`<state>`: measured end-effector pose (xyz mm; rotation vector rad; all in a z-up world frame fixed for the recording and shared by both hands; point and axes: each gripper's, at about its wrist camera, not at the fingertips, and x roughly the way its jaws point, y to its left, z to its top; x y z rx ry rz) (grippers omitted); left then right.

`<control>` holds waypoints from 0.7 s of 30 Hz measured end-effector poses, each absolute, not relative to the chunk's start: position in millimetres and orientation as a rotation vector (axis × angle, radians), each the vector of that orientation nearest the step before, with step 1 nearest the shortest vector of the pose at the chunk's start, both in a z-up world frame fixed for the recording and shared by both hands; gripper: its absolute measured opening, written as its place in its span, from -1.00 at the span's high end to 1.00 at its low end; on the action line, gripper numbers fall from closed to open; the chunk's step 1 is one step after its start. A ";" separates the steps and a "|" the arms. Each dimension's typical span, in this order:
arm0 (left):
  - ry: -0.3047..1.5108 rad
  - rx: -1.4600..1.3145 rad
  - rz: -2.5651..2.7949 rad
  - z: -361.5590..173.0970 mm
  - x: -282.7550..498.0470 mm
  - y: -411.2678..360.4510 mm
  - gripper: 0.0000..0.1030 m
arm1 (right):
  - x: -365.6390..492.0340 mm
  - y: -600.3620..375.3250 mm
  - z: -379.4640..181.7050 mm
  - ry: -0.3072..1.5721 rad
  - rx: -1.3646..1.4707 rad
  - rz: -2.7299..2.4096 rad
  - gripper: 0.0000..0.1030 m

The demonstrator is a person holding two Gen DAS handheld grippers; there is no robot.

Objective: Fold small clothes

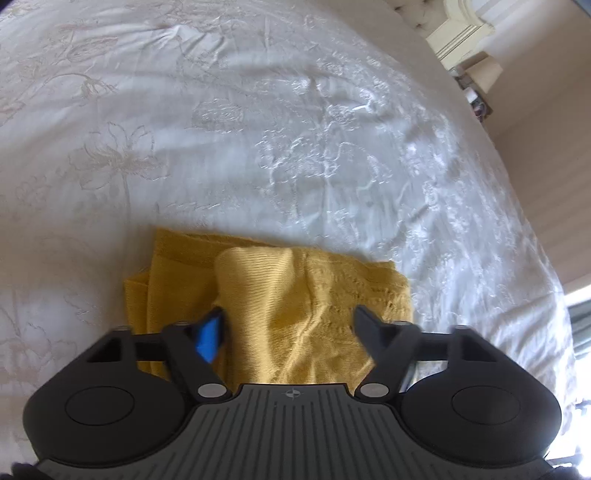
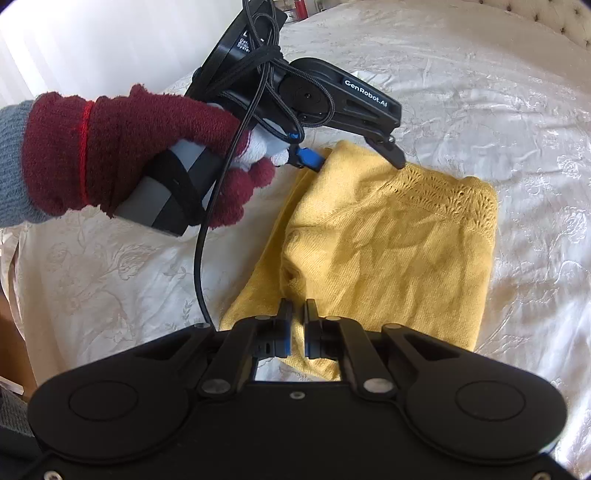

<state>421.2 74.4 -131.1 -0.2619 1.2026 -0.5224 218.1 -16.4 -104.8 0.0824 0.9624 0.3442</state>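
Observation:
A yellow knitted garment [image 2: 388, 251] lies folded on the white bedspread [image 2: 498, 110]. It also shows in the left wrist view [image 1: 280, 295]. My left gripper [image 1: 288, 321] is open, its fingers straddling a raised fold of the garment at its far edge; in the right wrist view it [image 2: 358, 158] is held by a hand in a red glove [image 2: 122, 147]. My right gripper [image 2: 298, 314] is shut on the garment's near edge, with yellow fabric between its pads.
The embroidered white bedspread [image 1: 258, 129] covers the bed all around. A cable [image 2: 199, 266] hangs from the left gripper onto the bed. A cream nightstand [image 1: 465, 33] stands past the bed's far right edge.

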 end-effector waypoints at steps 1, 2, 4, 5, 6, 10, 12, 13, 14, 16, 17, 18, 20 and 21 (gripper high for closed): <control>1.223 -0.245 -0.509 -132.9 423.2 74.7 0.13 | 217.9 -15.8 -105.2 0.962 0.084 0.346 0.79; 1.238 -0.236 -0.504 -135.0 424.3 75.8 0.23 | 217.7 -15.2 -105.5 0.964 0.085 0.347 0.79; 1.246 -0.244 -0.509 -138.8 425.1 80.3 0.47 | 217.5 -13.9 -106.0 0.965 0.087 0.350 0.79; 1.246 -0.242 -0.494 -140.4 425.3 82.9 0.82 | 217.7 -13.3 -106.0 0.965 0.088 0.352 0.79; 1.248 -0.232 -0.478 -141.4 425.5 84.4 0.81 | 217.8 -12.7 -105.9 0.965 0.089 0.353 0.79; 1.189 -0.110 -0.518 -124.9 420.0 82.7 0.82 | 218.1 -8.8 -103.0 0.959 0.089 0.362 0.79; 1.151 -0.058 -0.551 -109.6 414.8 82.8 0.82 | 217.8 -4.9 -98.9 0.949 0.084 0.385 0.79; 1.135 -0.044 -0.570 -102.6 412.6 84.7 0.82 | 216.9 -2.4 -97.0 0.943 0.079 0.398 0.79; 1.124 -0.031 -0.580 -97.5 411.5 86.2 0.82 | 216.5 0.4 -95.6 0.941 0.074 0.410 0.79; 1.128 -0.012 -0.575 -95.3 413.2 89.3 0.82 | 218.6 9.1 -98.4 0.946 0.059 0.446 0.79; 1.130 -0.005 -0.564 -97.6 415.2 91.0 0.82 | 219.8 12.7 -101.6 0.951 0.049 0.460 0.79; 1.135 0.006 -0.552 -101.9 417.4 92.9 0.81 | 221.9 17.6 -106.4 0.958 0.035 0.473 0.79; 1.174 0.024 -0.529 -118.3 423.6 95.0 0.81 | 225.9 26.8 -120.3 0.982 -0.003 0.497 0.79; 1.199 0.027 -0.521 -126.8 425.8 96.3 0.80 | 228.3 31.9 -127.8 1.008 -0.031 0.506 0.78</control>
